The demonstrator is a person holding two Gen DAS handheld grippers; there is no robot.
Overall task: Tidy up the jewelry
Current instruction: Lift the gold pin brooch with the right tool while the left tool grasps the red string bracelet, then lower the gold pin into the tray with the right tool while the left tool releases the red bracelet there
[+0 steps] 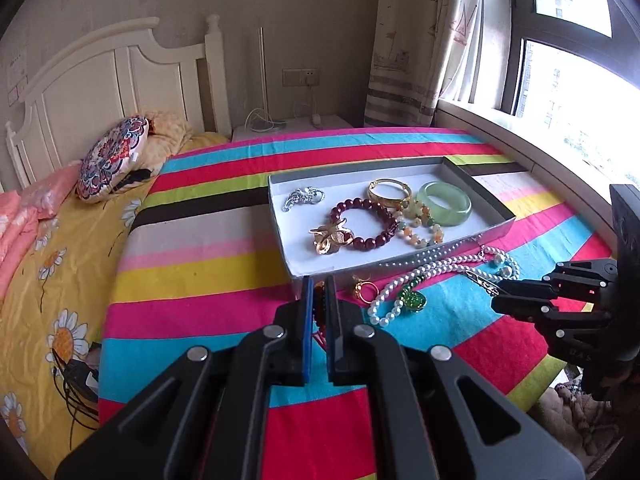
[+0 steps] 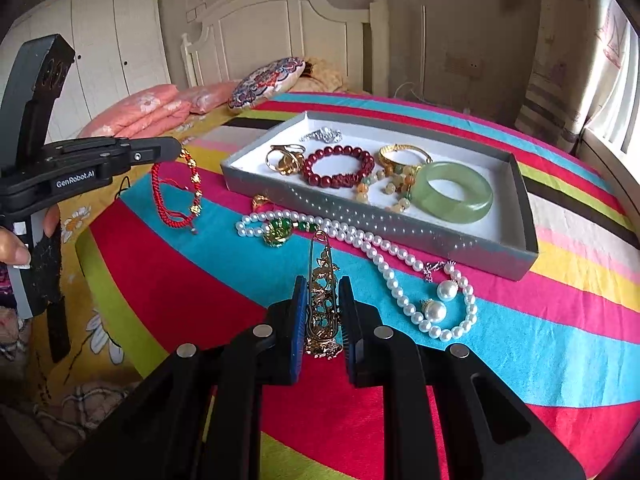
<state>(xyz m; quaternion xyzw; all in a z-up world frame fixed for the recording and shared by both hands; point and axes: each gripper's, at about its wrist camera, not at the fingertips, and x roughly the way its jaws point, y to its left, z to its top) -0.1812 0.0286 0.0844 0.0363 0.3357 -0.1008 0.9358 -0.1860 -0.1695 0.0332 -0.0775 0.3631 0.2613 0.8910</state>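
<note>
A grey tray [image 1: 400, 264] [image 2: 516, 184] with a white floor sits on the striped blanket. In it lie a green jade bangle [image 2: 452, 192], a dark red bead bracelet [image 2: 338, 164], a gold bangle [image 2: 404, 156], a gold brooch [image 1: 332, 236] and a silver piece [image 1: 304, 196]. My left gripper [image 1: 319, 284] [image 2: 176, 148] is shut on a red cord bracelet [image 2: 176, 188], which hangs above the blanket. My right gripper [image 2: 323, 284] [image 1: 496, 292] is shut on a gold pin brooch [image 2: 324, 300]. A pearl necklace [image 2: 384, 264] and a green pendant [image 2: 280, 232] lie in front of the tray.
A gold ring [image 1: 366, 290] lies by the tray's near wall. A round patterned cushion [image 1: 112, 160] and pink pillows [image 2: 152, 112] lie at the headboard [image 1: 100, 76]. A window [image 1: 580, 60] and its sill run along the right. A white nightstand [image 1: 292, 128] stands behind.
</note>
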